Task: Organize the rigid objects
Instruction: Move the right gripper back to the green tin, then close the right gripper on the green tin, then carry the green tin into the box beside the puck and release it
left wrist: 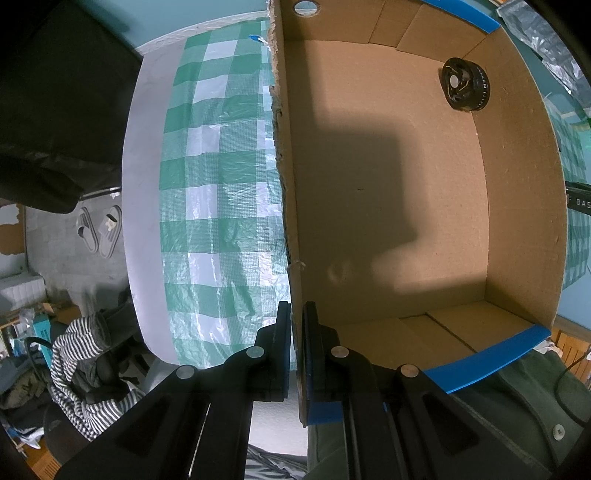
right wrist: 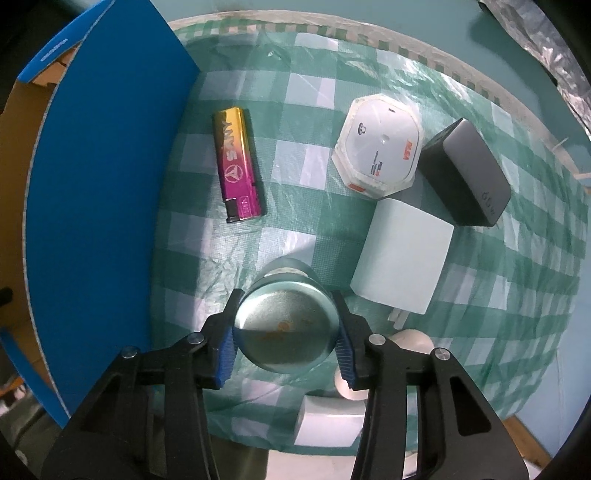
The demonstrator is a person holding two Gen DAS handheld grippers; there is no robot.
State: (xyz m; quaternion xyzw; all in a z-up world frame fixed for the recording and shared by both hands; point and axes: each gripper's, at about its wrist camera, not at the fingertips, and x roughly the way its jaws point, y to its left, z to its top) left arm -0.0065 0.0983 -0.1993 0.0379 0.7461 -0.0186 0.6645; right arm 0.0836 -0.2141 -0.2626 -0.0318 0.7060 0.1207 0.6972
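A green-and-white checked plastic cloth (right wrist: pixel 295 229) covers the table, which stands against a teal wall (right wrist: pixel 424 22). The right gripper (right wrist: pixel 286 332) points down, its blue pads pressed against a round metal tin (right wrist: pixel 286 328) standing on the cloth. A pink-and-gold lighter (right wrist: pixel 238 164) lies nearby. The left gripper (left wrist: pixel 297 350) is clamped on the wall of the cardboard box (left wrist: pixel 388 184), where a black wheel (left wrist: pixel 464 84) rests. Slippers (left wrist: pixel 101 230) and striped clothing (left wrist: pixel 79 369) lie on the floor.

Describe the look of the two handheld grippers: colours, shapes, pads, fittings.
Both the left gripper and the right gripper are matte black plastic linkages with cut-out arms and round silver pivot pins. The right one's fingers carry ribbed blue pads. No cables or sleeves are identifiable.
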